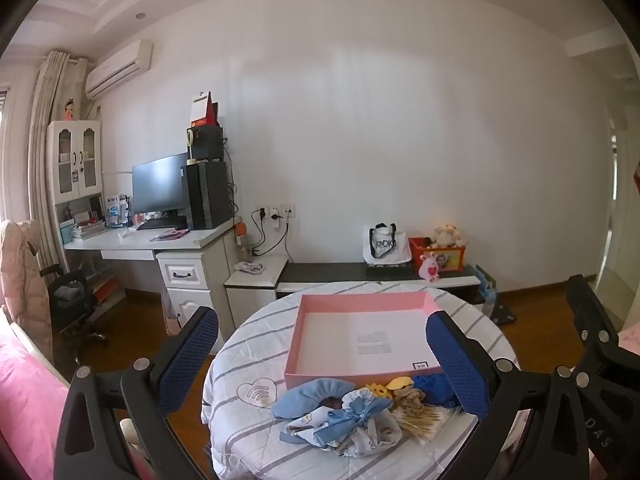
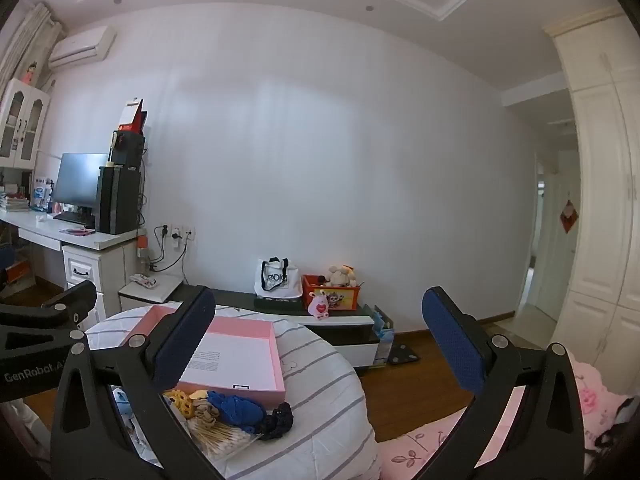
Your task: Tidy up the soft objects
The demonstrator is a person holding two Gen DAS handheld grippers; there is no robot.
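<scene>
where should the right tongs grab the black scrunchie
Pinch across the ring of the black scrunchie from above. It lies flat at the pile's right edge, bare striped cloth to its right, touching only the blue scrunchie on its left.

striped table [image 1: 256,344], pink box [image 1: 362,300], soft items [image 1: 344,412]

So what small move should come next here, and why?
Probably lower the left hand-held gripper onto the blue pouch: both grippers are open and hold nothing, the pink box is empty, and the soft things lie piled in front of it.
</scene>
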